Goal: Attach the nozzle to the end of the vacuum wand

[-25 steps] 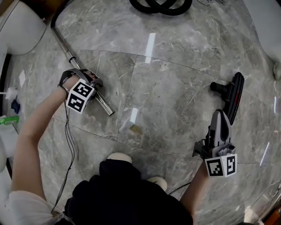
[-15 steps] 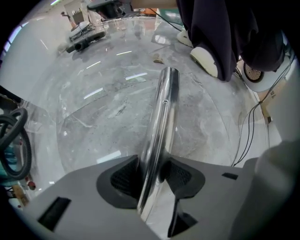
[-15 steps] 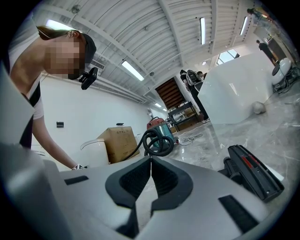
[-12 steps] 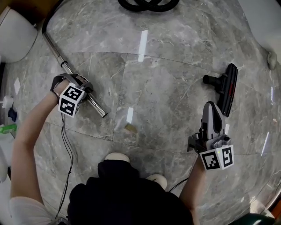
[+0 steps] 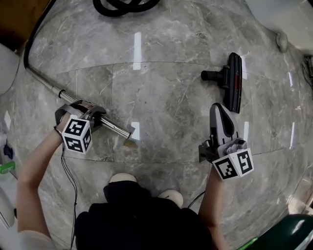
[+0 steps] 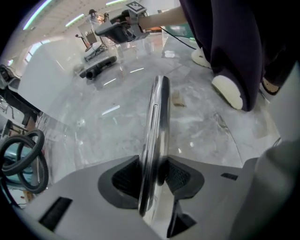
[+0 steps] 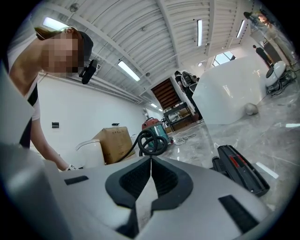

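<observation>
The chrome vacuum wand (image 5: pixel 49 86) lies slanted across the floor at the left, and its open end (image 5: pixel 130 134) points right. My left gripper (image 5: pixel 91 116) points down over it. Its jaws are closing, and their pads press on the wand (image 6: pixel 157 117) from both sides. The black floor nozzle (image 5: pixel 233 80) lies on the floor at the upper right, socket to the left. My right gripper (image 5: pixel 218 109) is held level just short of the nozzle (image 7: pixel 241 168), shut and empty. In the left gripper view the nozzle (image 6: pixel 97 68) and right gripper (image 6: pixel 115 30) show far off.
A black hose coil (image 5: pixel 120 5) lies at the top edge, and a small tan scrap (image 5: pixel 129 143) is by the wand's end. My shoes (image 5: pixel 122 178) stand at the bottom centre. A vacuum canister (image 7: pixel 152 129) and a cardboard box (image 7: pixel 115 140) stand farther off.
My left gripper has closed on the wand and carried its free end to the right, up to the tan scrap. The right gripper has stayed shut by the nozzle.
</observation>
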### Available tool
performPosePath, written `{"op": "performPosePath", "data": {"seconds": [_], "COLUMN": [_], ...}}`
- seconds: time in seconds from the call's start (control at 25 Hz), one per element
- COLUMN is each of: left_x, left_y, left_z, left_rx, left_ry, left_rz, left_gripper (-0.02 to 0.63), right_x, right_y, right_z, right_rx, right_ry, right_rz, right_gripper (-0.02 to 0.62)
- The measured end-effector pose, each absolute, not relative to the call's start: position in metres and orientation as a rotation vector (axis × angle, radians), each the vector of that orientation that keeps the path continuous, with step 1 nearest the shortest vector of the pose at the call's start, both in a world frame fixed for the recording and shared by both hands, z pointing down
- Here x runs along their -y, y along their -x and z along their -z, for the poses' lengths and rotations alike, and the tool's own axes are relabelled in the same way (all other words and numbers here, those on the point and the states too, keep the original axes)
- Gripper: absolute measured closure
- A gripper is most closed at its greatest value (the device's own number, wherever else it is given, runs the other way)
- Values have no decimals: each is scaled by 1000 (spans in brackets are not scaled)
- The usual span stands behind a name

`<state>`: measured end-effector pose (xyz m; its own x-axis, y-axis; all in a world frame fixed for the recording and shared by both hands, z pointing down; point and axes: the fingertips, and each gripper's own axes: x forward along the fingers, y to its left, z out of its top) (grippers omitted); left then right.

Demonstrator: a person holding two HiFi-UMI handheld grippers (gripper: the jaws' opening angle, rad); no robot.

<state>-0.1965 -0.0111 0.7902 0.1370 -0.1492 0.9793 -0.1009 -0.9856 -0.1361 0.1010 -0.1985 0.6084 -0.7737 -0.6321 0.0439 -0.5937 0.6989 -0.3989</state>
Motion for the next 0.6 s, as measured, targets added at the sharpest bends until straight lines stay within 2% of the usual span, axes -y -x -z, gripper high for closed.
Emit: {"op": "performPosePath", "data": {"seconds": [0.6], "left_x": [71], "left_y": [104], "left_z": [-759], "left_rx": [-393], "left_ry": [2420], "left_rz": [1935], "left_gripper": [456], "right_x": [218], "right_y": [-154], "right_z": [-619], "right_rx": [-2782], "right_ry": [1220], "right_rz": [641], "right_gripper": [577]}}
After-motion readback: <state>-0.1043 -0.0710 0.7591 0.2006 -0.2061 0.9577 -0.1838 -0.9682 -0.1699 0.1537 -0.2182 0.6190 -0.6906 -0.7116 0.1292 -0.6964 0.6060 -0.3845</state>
